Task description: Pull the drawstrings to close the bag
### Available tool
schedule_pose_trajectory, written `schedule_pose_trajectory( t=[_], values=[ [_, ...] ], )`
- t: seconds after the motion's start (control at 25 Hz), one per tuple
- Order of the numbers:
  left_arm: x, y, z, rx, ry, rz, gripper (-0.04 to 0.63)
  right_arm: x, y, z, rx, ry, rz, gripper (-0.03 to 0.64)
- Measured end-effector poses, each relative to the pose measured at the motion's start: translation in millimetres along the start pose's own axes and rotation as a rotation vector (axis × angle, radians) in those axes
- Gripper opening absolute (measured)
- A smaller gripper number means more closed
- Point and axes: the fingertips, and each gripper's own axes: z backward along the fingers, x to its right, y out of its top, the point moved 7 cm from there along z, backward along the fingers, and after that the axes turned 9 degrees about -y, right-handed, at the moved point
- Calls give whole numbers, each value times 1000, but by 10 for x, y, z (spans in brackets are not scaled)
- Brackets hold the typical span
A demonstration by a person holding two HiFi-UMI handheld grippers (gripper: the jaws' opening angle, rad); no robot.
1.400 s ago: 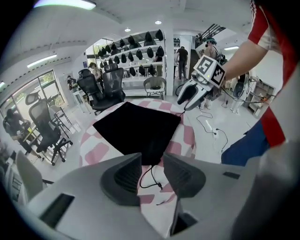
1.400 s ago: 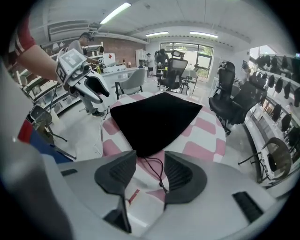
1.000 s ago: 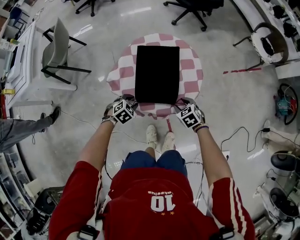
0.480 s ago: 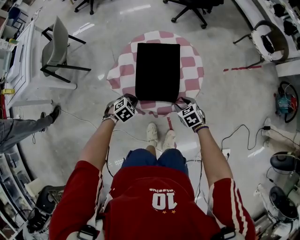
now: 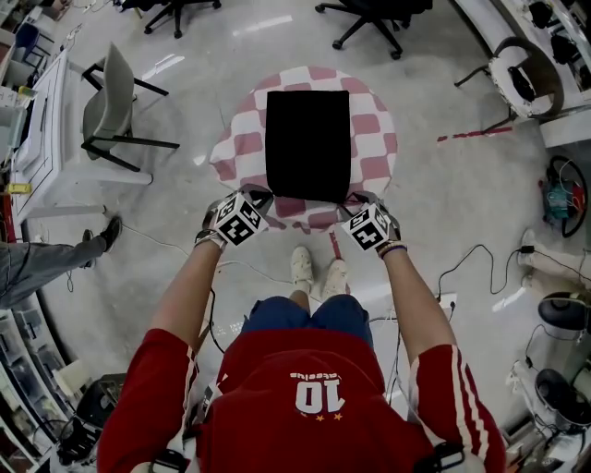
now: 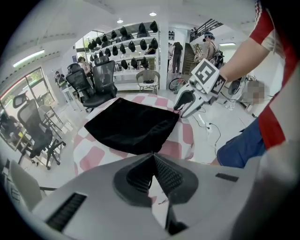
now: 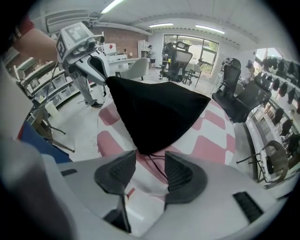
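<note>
A flat black drawstring bag (image 5: 307, 146) lies on a round table under a pink-and-white checked cloth (image 5: 374, 125). My left gripper (image 5: 258, 198) is at the bag's near left corner. In the left gripper view its jaws (image 6: 153, 157) are pressed together at the bag's (image 6: 131, 124) corner, with a thin bit of drawstring (image 6: 158, 202) showing between the pads. My right gripper (image 5: 356, 200) is at the near right corner. Its jaws (image 7: 150, 161) stand apart, and the black drawstring (image 7: 157, 169) runs from the bag (image 7: 157, 112) down through the gap.
A grey chair (image 5: 111, 102) and a white desk (image 5: 46, 139) stand left of the table. Office chairs (image 5: 374, 18) are beyond it. Cables (image 5: 471, 263) trail on the floor at the right. Another person's leg (image 5: 46, 263) reaches in from the left.
Both grippers stay at the bag's near corners. The right one has edged slightly left and toward the bag. The bag has not moved.
</note>
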Motion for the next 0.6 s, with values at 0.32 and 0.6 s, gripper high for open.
schedule_pose_trajectory(
  t=[0.32,0.6],
  values=[
    [30,499,383,124,3,-51,8,-85,-24,-58,12,-73,77,181],
    [42,860,624,204,1,-78,8,-112,-12,-27,40,-153,82,181]
  ],
)
